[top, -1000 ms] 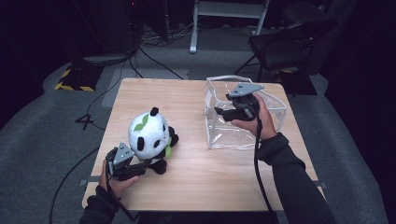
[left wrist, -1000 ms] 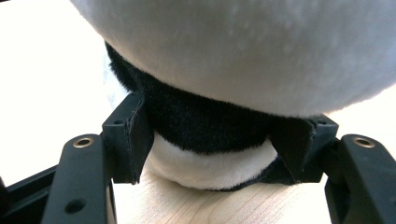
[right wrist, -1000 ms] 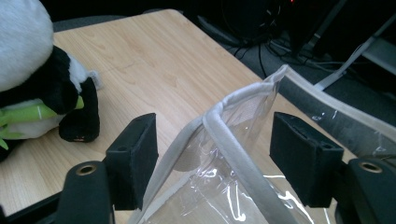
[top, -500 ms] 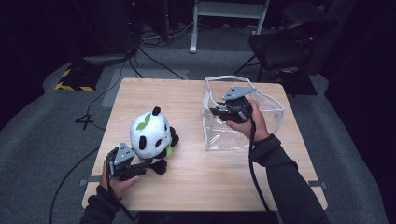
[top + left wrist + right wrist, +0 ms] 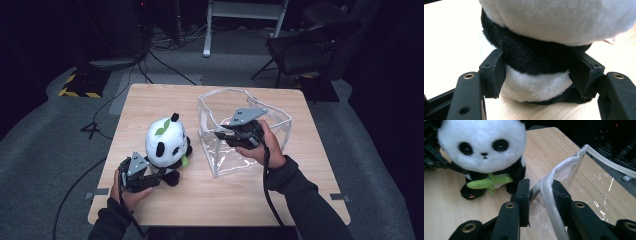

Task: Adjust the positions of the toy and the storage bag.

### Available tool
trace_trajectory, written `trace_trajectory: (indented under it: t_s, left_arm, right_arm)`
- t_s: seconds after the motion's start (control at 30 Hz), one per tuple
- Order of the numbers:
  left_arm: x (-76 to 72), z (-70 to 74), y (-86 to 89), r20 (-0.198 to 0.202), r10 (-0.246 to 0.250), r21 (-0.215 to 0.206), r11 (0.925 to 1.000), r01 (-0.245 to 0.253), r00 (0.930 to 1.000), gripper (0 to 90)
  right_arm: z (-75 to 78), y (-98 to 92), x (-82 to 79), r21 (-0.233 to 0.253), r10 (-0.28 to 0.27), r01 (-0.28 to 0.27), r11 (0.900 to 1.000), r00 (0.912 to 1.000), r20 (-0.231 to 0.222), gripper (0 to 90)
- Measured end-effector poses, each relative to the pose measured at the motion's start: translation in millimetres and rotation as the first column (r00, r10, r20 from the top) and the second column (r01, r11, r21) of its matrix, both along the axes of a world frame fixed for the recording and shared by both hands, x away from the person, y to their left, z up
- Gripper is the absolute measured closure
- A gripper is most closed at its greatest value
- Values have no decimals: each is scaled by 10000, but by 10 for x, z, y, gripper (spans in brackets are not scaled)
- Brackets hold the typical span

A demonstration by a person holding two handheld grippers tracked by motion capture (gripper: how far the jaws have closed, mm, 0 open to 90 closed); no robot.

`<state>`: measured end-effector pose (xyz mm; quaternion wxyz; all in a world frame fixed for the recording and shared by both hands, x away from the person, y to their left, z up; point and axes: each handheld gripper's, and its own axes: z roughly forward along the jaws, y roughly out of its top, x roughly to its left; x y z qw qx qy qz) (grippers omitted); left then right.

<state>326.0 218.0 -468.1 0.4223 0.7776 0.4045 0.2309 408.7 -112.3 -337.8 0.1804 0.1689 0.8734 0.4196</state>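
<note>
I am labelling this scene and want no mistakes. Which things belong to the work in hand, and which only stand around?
Part of the work:
- panda plush toy, body clamped by the left gripper
- clear plastic bag, its white rim pinched by the right gripper
- wooden table under both

Only standing around:
- black chair
- floor cables
- white stand

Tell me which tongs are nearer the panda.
Left. The left tongs grip the panda around its body; the right tongs pinch the clear bag's rim beside it.
</note>
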Motion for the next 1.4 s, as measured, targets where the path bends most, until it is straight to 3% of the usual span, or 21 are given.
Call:
trace_trajectory:
  t_s: [0.33, 0.47, 0.63, 0.77, 0.83, 0.9, 1.03, 1.1, 1.2, 1.23, 1.3, 1.33, 1.37, 1.4]
  left_arm:
    - [9, -9, 3, -43, 21, -116, 9999, -22, 10000, 347]
    - [8, -13, 5, -60, 34, -147, 9999, -34, 10000, 347]
    - [10, -21, 10, -19, 22, -155, 9999, -23, 10000, 347]
    - [8, -20, 4, -26, 32, -140, 9999, -33, 10000, 347]
    - [11, -20, 5, -1, 22, -101, 9999, -22, 10000, 347]
    - [11, -21, 3, -8, 25, -121, 9999, -25, 10000, 347]
    - [13, -23, 2, -16, 11, -145, 9999, -11, 10000, 347]
    - [14, -23, 6, -2, 2, -129, 9999, -2, 10000, 347]
    - [14, -26, 9, -8, -16, -168, 9999, 16, 10000, 347]
    - [14, -27, 10, -5, -16, -170, 9999, 16, 10000, 347]
    - [12, -29, 12, -8, -32, -160, 9999, 32, 10000, 347]
    - [12, -29, 12, -8, -32, -160, 9999, 32, 10000, 347]
    - [10, -29, 11, -2, -23, -147, 9999, 23, 10000, 347]
    - [9, -30, 10, 5, -15, -143, 9999, 15, 10000, 347]
  right_arm:
    - [21, 243, -281, -229, -209, 208, 9995, 9998, -18, 702]
    - [60, 268, -311, -266, -306, 306, 9992, 9995, 8, 558]
    - [231, 33, -326, -78, -290, 290, 9996, 9996, -72, 461]
    - [421, -318, -302, -57, -700, 703, 9975, 9968, 386, 460]
    - [475, -508, -227, -191, -1386, 1403, 9899, 9877, 724, 472]
    - [489, -682, -99, -504, -2050, 2104, 9763, 9741, 958, 488]
    - [432, -934, 218, -968, -2817, 2854, 9535, 9582, 505, 497]
    - [379, -1017, 352, -977, -2784, 2765, 9560, 9604, -67, 506]
    - [289, -1081, 468, -1239, -2822, 2737, 9538, 9577, -565, 527]
    - [261, -1105, 495, -1218, -2919, 2816, 9518, 9534, -760, 531]
    - [207, -1154, 538, -1456, -3323, 3174, 9371, 9386, -927, 556]
    - [207, -1154, 538, -1456, -3323, 3174, 9371, 9386, -927, 556]
    - [153, -1217, 569, -1770, -3709, 3500, 9199, 9231, -1020, 595]
    - [128, -1260, 583, -1751, -3790, 3561, 9179, 9174, -1212, 626]
